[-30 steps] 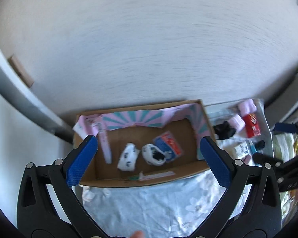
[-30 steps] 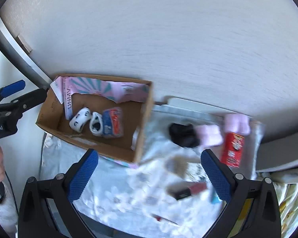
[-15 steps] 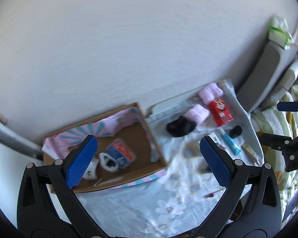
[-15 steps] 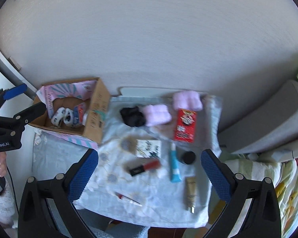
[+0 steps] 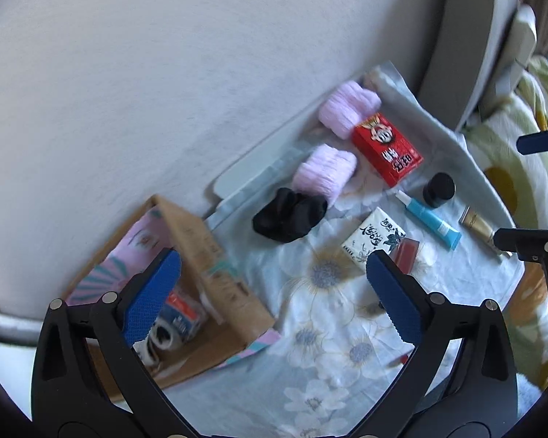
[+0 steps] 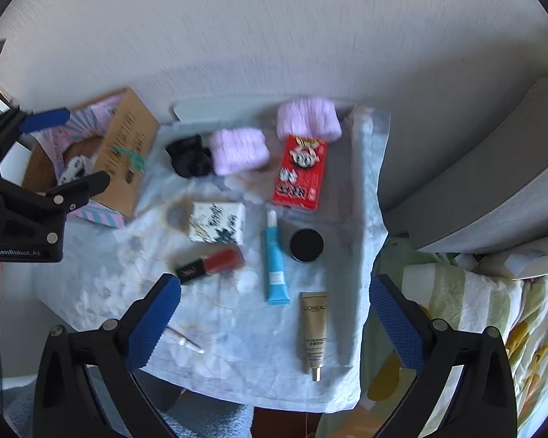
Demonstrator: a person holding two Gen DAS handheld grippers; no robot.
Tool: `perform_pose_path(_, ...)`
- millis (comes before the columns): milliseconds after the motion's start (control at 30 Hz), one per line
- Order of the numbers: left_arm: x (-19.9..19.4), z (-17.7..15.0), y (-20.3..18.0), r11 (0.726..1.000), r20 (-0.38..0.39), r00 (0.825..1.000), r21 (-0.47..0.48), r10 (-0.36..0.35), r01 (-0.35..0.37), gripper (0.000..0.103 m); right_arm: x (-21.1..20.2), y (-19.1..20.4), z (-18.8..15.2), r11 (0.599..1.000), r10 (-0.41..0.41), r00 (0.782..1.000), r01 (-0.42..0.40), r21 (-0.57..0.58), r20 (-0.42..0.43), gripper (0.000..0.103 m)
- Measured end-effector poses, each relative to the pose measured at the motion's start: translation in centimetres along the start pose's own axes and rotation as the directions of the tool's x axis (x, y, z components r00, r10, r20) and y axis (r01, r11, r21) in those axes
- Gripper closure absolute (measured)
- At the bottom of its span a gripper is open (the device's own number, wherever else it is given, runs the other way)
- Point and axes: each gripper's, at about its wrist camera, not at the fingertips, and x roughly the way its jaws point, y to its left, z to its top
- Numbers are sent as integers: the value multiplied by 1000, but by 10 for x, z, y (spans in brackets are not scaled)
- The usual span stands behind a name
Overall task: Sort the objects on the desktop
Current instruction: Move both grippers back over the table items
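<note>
Left wrist view: left gripper [image 5: 274, 284] jaws wide apart, nothing between them, held above the cloth-covered table [image 5: 332, 394]. Cardboard box [image 5: 219, 273] sits at the table's left end against the wall; inside it a blue-and-red packet [image 5: 181, 319] and a white-and-black item [image 5: 157, 343], partly hidden by the left finger. Right of the box on the floral cloth: black fabric bundle [image 5: 290, 215] touching one pink fluffy roll [image 5: 325, 175]; second pink roll [image 5: 349, 107] farther back, touching the red carton [image 5: 387, 149]. Black round cap [image 5: 438, 189] just beside the blue tube [image 5: 429, 219]; white printed tissue pack [image 5: 372, 235] near the right fingertip, red lipstick [image 5: 405, 250] beside it. Gold tube [image 5: 480, 224] at the cloth's right edge. Right gripper [image 5: 529, 189] shows at the right border, open. Right wrist view: right gripper [image 6: 274, 314] also spread wide, empty, over the near edge of the table [image 6: 91, 292]. Same layout from the front: box [image 6: 126, 153] at left, black bundle [image 6: 190, 157], two pink rolls [image 6: 239, 149] [image 6: 308, 118], red carton [image 6: 301, 171], tissue pack [image 6: 217, 222], lipstick [image 6: 212, 261], blue tube [image 6: 276, 262], black cap [image 6: 306, 245], gold tube [image 6: 314, 332] nearest the camera. A thin white stick [image 6: 184, 339] lies near the left fingertip; too blurred to identify. Left gripper [image 6: 69, 149] hangs over the box, jaws apart.
</note>
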Motion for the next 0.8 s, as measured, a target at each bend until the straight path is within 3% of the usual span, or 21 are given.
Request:
perform_pose_path(133,30,12,-12,999,-34,999,38,13,-11,1,26,-15,0,999,35,999,-34,36,-37,0)
perform_pose_path(367,92,27,-15,1000,-155,988,-15,9,-11,2,68,-30,6,994,80,995,-75,76,-65,1)
perform_pose_path(667,132,32,-16,999,-231,972,-12,40,-43,4,98,-45,15,982,152,984,-140,128,-91,11)
perform_pose_path(800,144,29,-18,1000,-259,966,-26,8,-15,21,94,-43,17,981,171,982,-163,102,-78,14)
